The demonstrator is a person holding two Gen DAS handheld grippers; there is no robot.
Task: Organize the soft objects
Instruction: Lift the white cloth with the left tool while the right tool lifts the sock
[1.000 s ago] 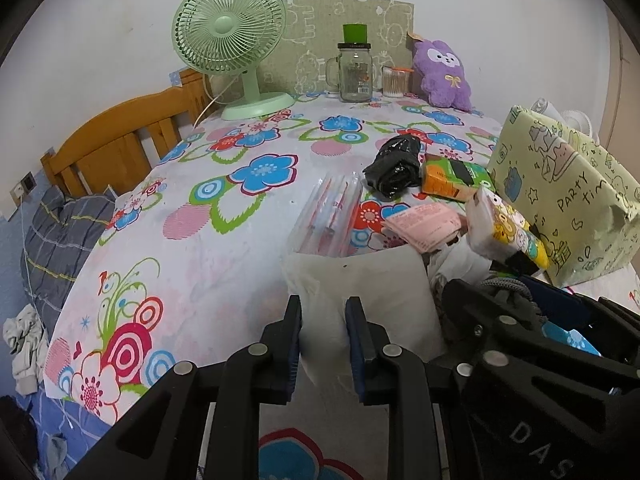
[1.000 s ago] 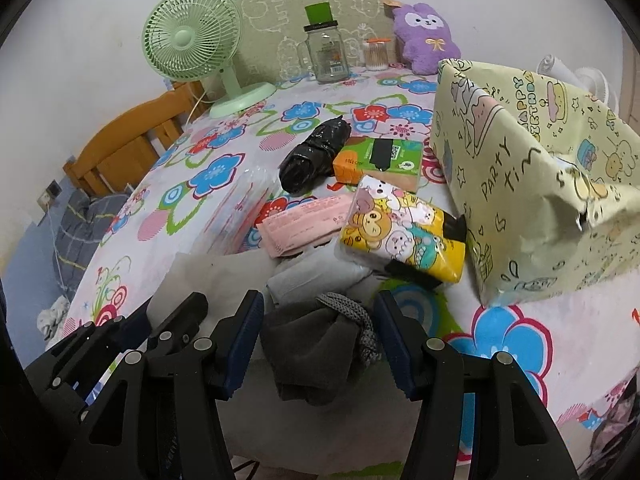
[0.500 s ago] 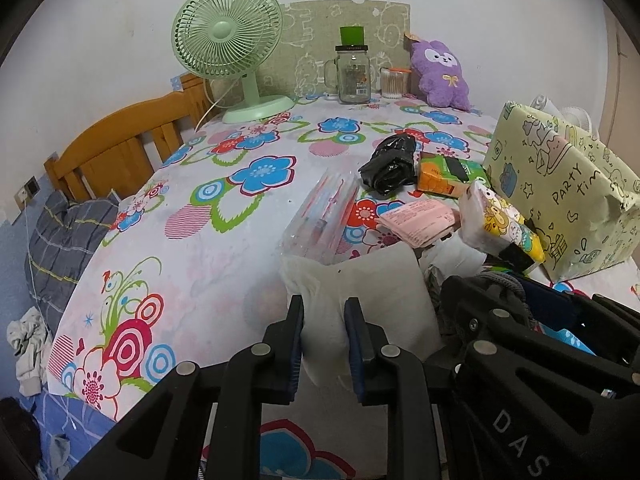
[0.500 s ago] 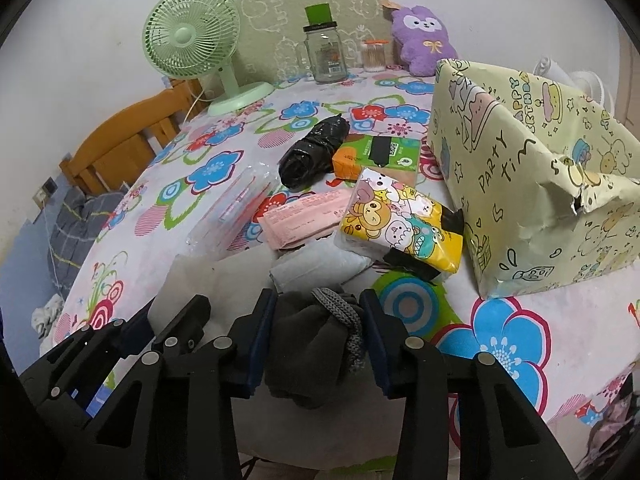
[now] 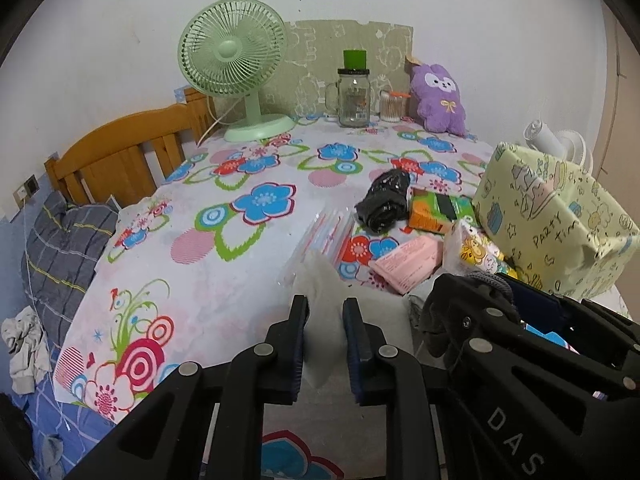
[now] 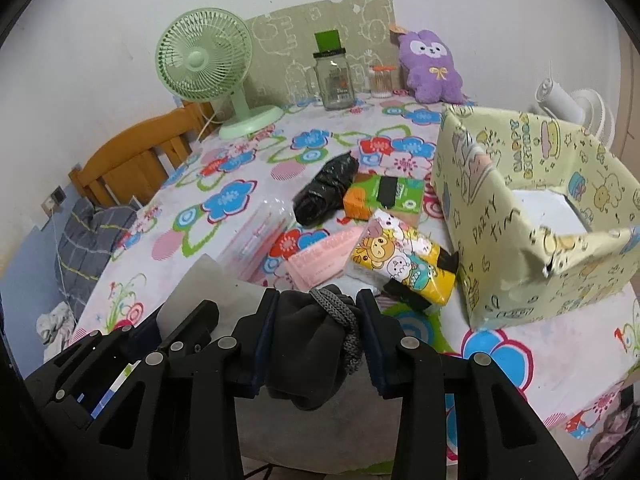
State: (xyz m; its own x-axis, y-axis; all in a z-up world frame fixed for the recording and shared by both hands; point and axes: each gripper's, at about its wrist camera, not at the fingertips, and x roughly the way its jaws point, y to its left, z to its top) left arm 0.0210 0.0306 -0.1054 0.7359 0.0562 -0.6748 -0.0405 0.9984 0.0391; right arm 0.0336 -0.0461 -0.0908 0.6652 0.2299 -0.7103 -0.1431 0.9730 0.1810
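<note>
Between the fingers of the left gripper (image 5: 324,344) a thin white folded cloth (image 5: 320,292) is being pinched, its free corner standing up ahead of the tips — light and limp, so it is likely sagging wherever unsupported. Just to its right, the right gripper (image 6: 318,336) is clamping a dark grey bunched fabric pouch with a braided cord (image 6: 310,344); gripping the bulk, not the cord, seems safest. Ahead and right is sitting the open yellow gift-wrapped box (image 6: 516,216).
</note>
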